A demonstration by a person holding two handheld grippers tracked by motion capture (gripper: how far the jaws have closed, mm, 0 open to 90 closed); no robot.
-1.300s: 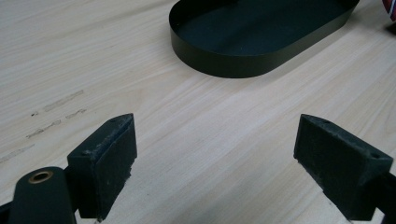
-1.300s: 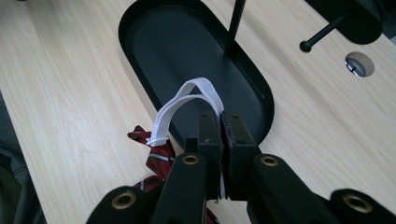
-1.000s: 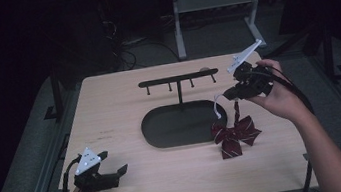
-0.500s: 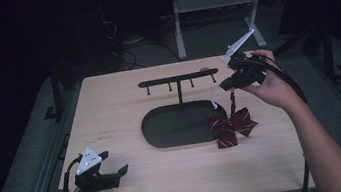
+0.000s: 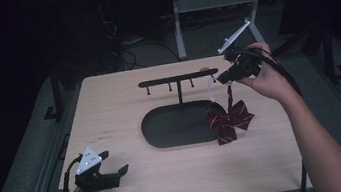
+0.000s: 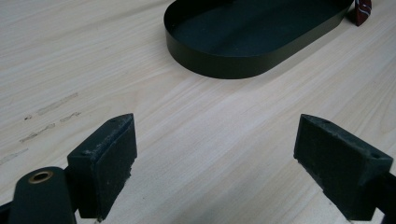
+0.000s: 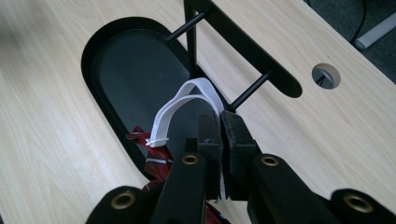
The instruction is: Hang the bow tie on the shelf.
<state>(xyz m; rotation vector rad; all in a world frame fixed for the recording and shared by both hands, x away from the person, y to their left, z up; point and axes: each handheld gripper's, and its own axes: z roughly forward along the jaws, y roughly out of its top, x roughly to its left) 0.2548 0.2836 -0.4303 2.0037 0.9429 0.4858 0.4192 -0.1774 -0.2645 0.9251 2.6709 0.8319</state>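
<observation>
Holding the bow tie (image 5: pixel 229 119) up by its white strap (image 7: pixel 187 105), my right gripper (image 5: pixel 228 74) is clamped tight on that band, jaws pinched together with the strap running between them. It hangs near the desk's far right part, beside the right end of the hanger rack (image 5: pixel 177 79), and the red plaid bow dangles below, its lower edge at the right rim of the black oval tray (image 5: pixel 158 133). My left gripper (image 5: pixel 110 174) waits near the front left corner of the desk, jaws spread wide with nothing between them, pointing toward the tray.

What worries me: the loop is floppy and narrow, and the pegs (image 7: pixel 250 91) under the rack's bar are thin. If I come in a little off, the loop could slide past a peg instead of over it, or collapse flat. The bow's swinging weight could tug the band out of my pinch, since I hold just a thin bit of it. Bumping the bar might tip the rack, as nothing steadies it.

Hard to read: in the right gripper view the bow is mostly hidden behind my own jaws, and the room beyond the desk is dark. Whether the bow touches the desk or hangs just clear, I cannot tell.
</observation>
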